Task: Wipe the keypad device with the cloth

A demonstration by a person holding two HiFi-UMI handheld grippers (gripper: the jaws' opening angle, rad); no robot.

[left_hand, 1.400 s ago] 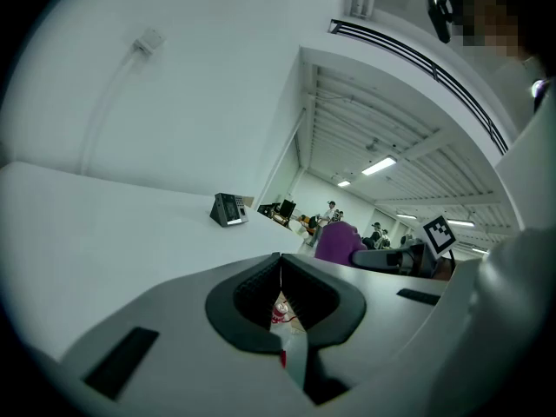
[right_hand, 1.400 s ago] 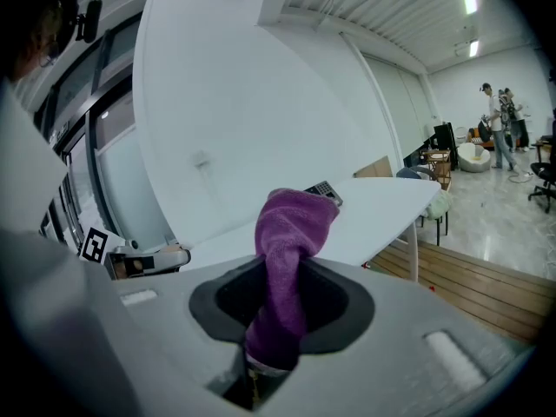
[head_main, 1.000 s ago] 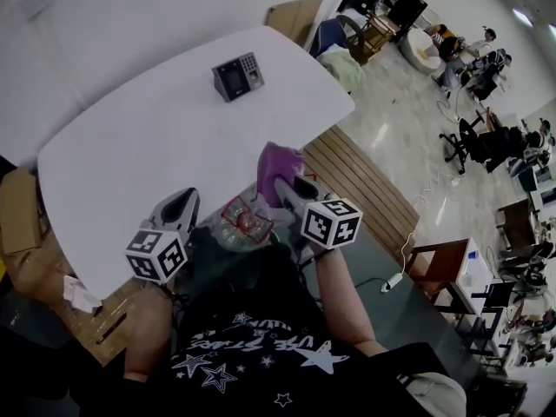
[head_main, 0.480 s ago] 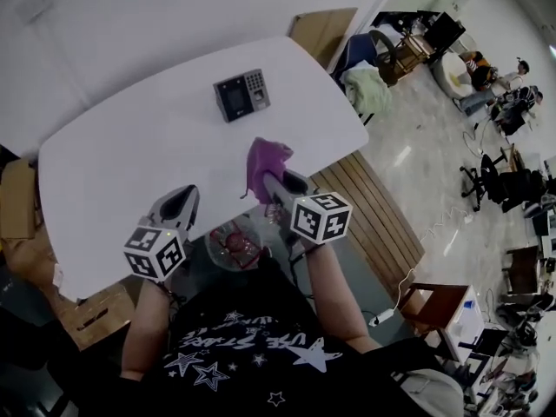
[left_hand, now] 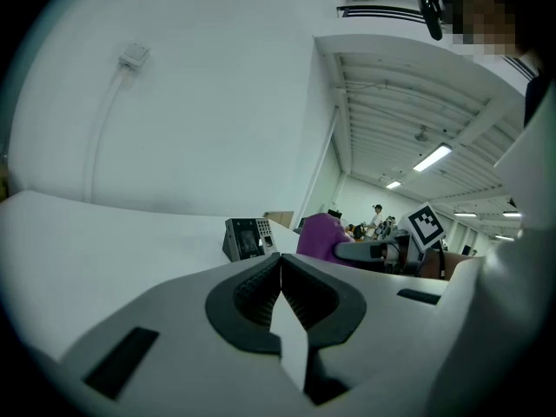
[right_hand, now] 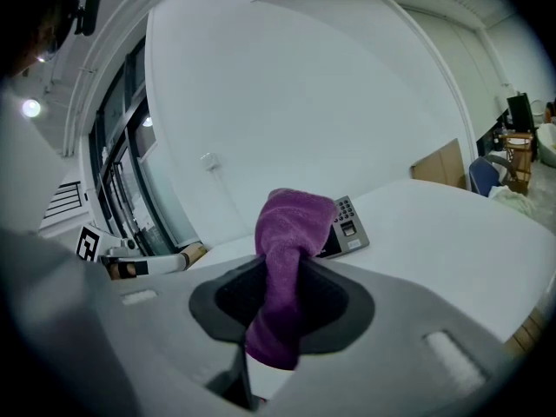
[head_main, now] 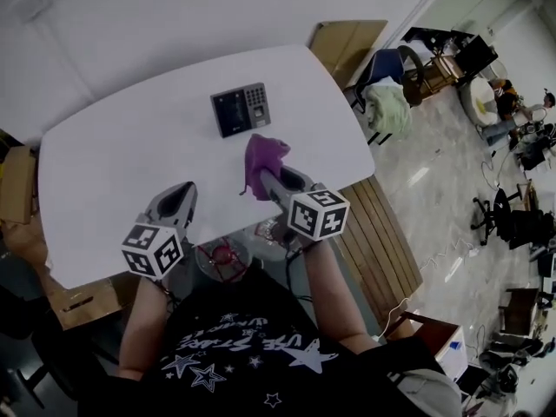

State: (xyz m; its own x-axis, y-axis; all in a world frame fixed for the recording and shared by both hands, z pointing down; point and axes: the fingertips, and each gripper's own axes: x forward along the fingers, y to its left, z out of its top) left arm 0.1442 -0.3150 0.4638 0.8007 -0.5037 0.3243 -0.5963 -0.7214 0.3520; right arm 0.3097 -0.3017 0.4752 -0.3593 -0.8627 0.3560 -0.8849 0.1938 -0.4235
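The keypad device (head_main: 239, 109) is a dark grey wedge with a screen and a number pad, standing on the white table (head_main: 113, 163) toward its far side. It also shows in the left gripper view (left_hand: 247, 238) and behind the cloth in the right gripper view (right_hand: 346, 228). My right gripper (head_main: 263, 178) is shut on a purple cloth (head_main: 262, 162), held above the table just short of the device. The cloth (right_hand: 285, 268) bunches up out of the jaws. My left gripper (head_main: 178, 197) hangs over the table's near edge, shut and empty.
A cardboard box (head_main: 16, 195) sits at the table's left end and a flat cardboard sheet (head_main: 346, 40) leans past the far right corner. Chairs (head_main: 391, 76) stand on the tiled floor to the right. Wooden slats (head_main: 382, 241) lie beside the table.
My right gripper has carried the purple cloth forward over the table, closer to the keypad device. The left gripper has stayed near the table's near edge.
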